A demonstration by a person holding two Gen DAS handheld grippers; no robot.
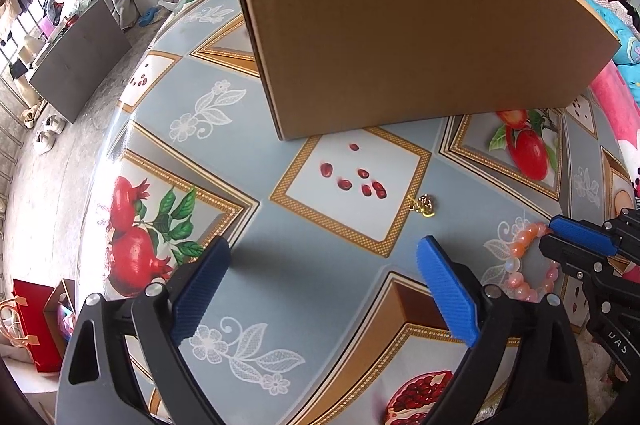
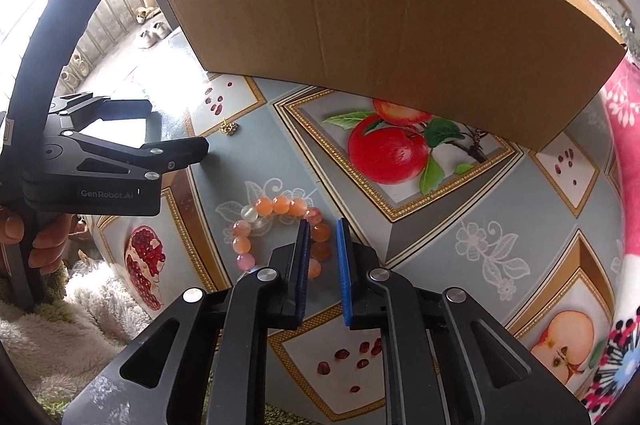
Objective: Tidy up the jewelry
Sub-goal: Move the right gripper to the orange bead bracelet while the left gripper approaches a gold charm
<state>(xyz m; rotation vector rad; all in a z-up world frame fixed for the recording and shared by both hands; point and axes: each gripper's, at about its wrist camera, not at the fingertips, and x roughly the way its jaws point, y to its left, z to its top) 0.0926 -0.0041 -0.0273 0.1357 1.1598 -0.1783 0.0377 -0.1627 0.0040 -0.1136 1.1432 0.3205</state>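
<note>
A pink and orange bead bracelet (image 2: pixel 276 221) lies on the table; it also shows in the left wrist view (image 1: pixel 524 265). My right gripper (image 2: pixel 322 225) is narrowly open with its jaws astride the bracelet's right side, beads between the pads. A small gold pendant (image 1: pixel 425 205) lies on the cloth ahead of my left gripper (image 1: pixel 324 253), which is wide open and empty above the table. The pendant also shows in the right wrist view (image 2: pixel 230 127). A large cardboard box (image 1: pixel 400 25) stands behind both.
The table carries a blue cloth (image 1: pixel 280 265) printed with fruit and flowers. Its left edge drops to the floor, where a red bag (image 1: pixel 32 329) and shoes sit. Pink bedding (image 2: pixel 624 145) lies at the right.
</note>
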